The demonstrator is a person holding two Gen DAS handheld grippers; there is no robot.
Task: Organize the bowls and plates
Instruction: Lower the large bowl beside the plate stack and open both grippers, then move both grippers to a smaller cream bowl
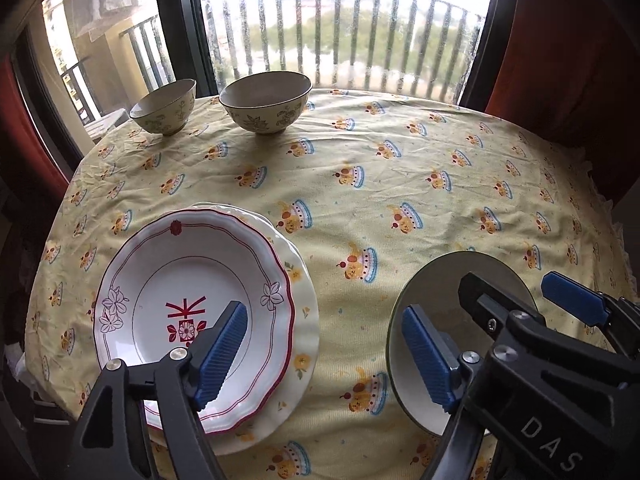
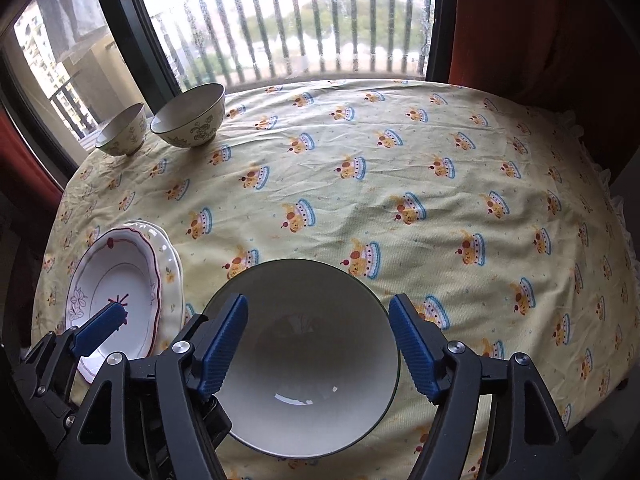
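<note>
With both grippers' fingers (image 2: 416, 354) spread wide and empty, I'd nest those far bowls (image 2: 190, 120) into the big bowl (image 2: 304, 364) gently, rims level.

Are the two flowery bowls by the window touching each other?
Apart. The left wrist view shows a strip of tablecloth between the smaller bowl and the larger bowl.
</note>
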